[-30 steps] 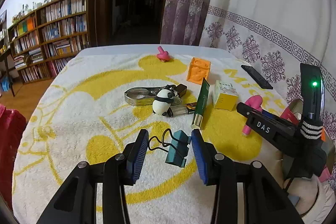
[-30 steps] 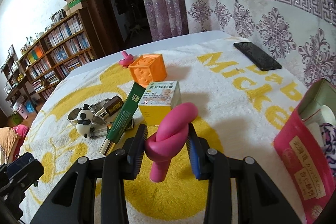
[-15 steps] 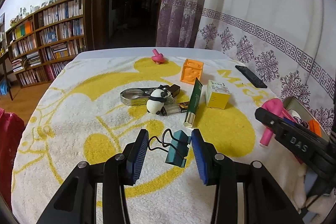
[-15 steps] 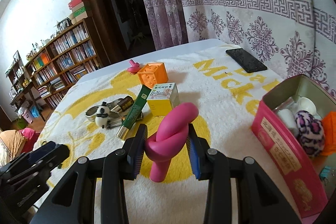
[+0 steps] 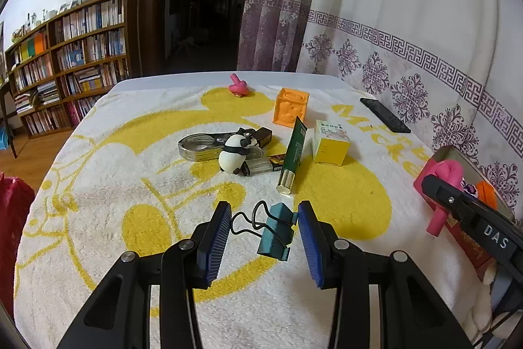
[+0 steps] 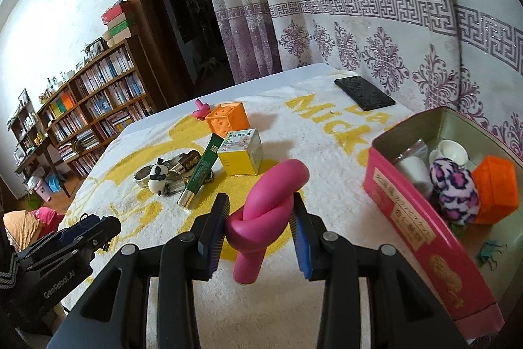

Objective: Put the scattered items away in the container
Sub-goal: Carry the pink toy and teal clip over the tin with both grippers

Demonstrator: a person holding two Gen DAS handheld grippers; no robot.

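My right gripper [image 6: 260, 201] is shut on a pink knotted rubber toy [image 6: 268, 201], held above the towel just left of the red tin box [image 6: 421, 218]. Inside the tin lie a purple spotted ball [image 6: 454, 192], an orange block [image 6: 497, 185] and white cups. My left gripper [image 5: 263, 211] is shut on a teal binder clip [image 5: 274, 231]; its wire handles touch the left pad and its body the right pad. The left wrist view shows the right gripper [image 5: 457, 205] with the pink toy [image 5: 447, 172] at the tin's near end.
Scattered on the yellow and white towel [image 5: 130, 185] are a panda figure [image 5: 233, 154], a metal tin [image 5: 199, 146], a green tube [image 5: 294, 152], a yellow box [image 5: 330, 143], an orange cube [image 5: 291, 108], a pink top [image 5: 238, 87] and a black phone [image 5: 384, 119]. A bookshelf stands far left.
My right gripper has carried the pink toy rightward and upward, up to the red tin, which has come into its view. The left gripper has stayed put with the clip.
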